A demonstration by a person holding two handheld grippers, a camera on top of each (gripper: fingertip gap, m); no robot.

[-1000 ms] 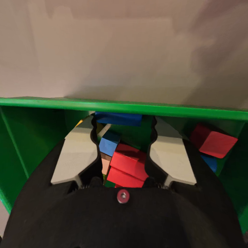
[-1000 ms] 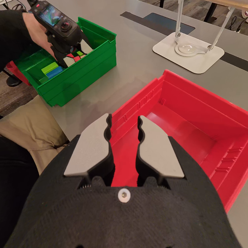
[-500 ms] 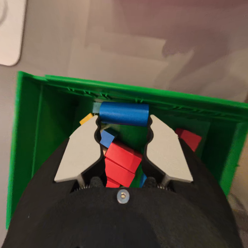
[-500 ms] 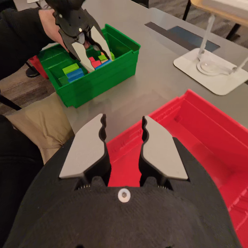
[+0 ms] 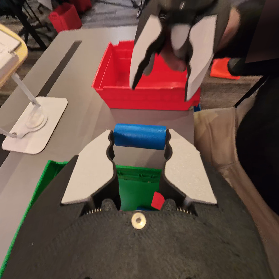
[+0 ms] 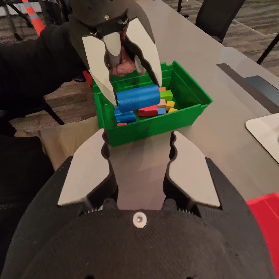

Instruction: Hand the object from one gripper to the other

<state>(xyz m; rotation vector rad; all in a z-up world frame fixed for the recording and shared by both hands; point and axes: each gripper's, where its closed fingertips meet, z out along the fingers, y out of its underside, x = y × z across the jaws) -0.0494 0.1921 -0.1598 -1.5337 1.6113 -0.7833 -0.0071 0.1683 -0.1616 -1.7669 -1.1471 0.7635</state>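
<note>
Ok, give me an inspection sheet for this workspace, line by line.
Surface: grey table, a dark strip along it.
Job's things: blue cylinder, clamped end to end above the green bin; red bin looks empty.
Clutter: coloured blocks in the green bin; white stand base.
Grippers: left gripper shut on the cylinder; right gripper open, empty, facing it.
Cables: nothing seen.
Surroundings: orange cone, chairs, carpet.
</note>
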